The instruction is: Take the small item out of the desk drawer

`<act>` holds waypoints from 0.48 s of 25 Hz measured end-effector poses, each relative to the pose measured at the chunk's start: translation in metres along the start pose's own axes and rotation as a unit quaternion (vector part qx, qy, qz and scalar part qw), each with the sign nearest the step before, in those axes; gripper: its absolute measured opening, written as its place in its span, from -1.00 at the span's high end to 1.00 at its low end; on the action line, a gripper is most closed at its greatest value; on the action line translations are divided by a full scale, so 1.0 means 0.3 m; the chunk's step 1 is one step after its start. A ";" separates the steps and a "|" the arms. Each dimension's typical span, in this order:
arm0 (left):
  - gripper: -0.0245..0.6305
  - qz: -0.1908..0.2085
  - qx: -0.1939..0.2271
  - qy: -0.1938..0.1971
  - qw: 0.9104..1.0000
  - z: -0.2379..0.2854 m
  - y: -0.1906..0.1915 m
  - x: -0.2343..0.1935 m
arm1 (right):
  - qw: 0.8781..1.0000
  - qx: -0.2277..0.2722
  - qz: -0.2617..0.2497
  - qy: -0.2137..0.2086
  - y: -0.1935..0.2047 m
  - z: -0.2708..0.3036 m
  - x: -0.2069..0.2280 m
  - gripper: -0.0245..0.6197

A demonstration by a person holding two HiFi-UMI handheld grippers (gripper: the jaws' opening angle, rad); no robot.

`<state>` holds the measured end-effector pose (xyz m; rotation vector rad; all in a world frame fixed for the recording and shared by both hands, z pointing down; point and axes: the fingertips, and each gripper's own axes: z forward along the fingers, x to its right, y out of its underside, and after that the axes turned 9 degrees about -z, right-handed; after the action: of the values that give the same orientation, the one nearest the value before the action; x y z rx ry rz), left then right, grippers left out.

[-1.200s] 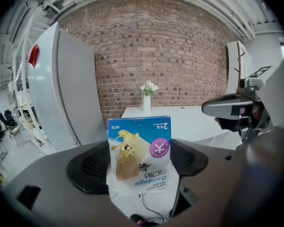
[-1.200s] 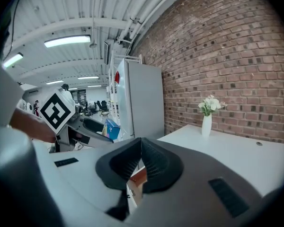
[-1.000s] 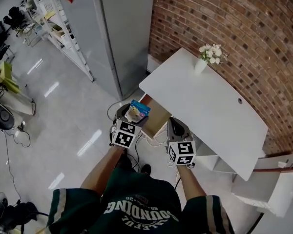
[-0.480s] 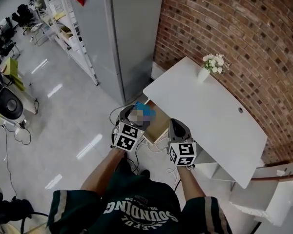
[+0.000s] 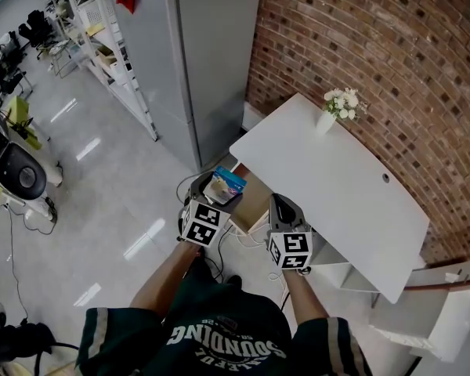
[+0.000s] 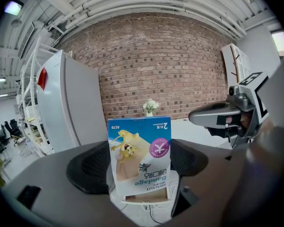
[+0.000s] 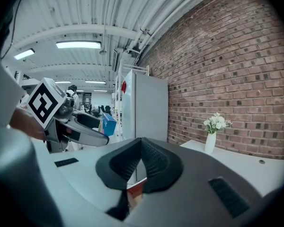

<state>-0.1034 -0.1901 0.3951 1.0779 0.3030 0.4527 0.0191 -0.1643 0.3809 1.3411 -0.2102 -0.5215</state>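
My left gripper (image 5: pixel 216 197) is shut on a small blue and beige bandage box (image 6: pixel 141 157), held upright in the air at the front left of the open wooden drawer (image 5: pixel 254 194). The box (image 5: pixel 222 185) shows above the drawer's outer corner in the head view, and as a small blue shape (image 7: pixel 107 124) in the right gripper view. My right gripper (image 5: pixel 280 207) hangs shut and empty beside the drawer's right side, under the white desk's (image 5: pixel 337 186) front edge. Its pads (image 7: pixel 154 161) meet with nothing between them.
A white vase of flowers (image 5: pixel 327 102) stands at the desk's far edge by the brick wall (image 5: pixel 392 61). A grey cabinet (image 5: pixel 211 45) stands left of the desk. Cables (image 5: pixel 247 227) lie on the floor under the drawer. Metal shelving (image 5: pixel 102 22) runs along the left.
The left gripper has lifted slightly with the bandage box still in it. The head view has shifted a little, and the right gripper has stayed beside the drawer.
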 end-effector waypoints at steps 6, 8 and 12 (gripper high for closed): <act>-0.33 0.000 0.001 0.001 1.000 0.001 0.013 0.012 | 1.000 -0.001 0.000 -0.001 0.014 -0.006 -0.006 0.85; -0.33 -0.001 -0.002 0.002 1.000 0.002 0.019 0.018 | 1.000 -0.001 0.000 0.000 0.016 -0.010 -0.007 0.85; -0.33 0.001 -0.002 0.003 1.000 -0.001 0.011 0.029 | 1.000 -0.003 0.002 0.000 0.014 -0.017 -0.002 0.85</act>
<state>-0.0966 -0.1842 0.3978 1.0743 0.3057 0.4582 0.0218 -0.1591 0.3839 1.3353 -0.2114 -0.5178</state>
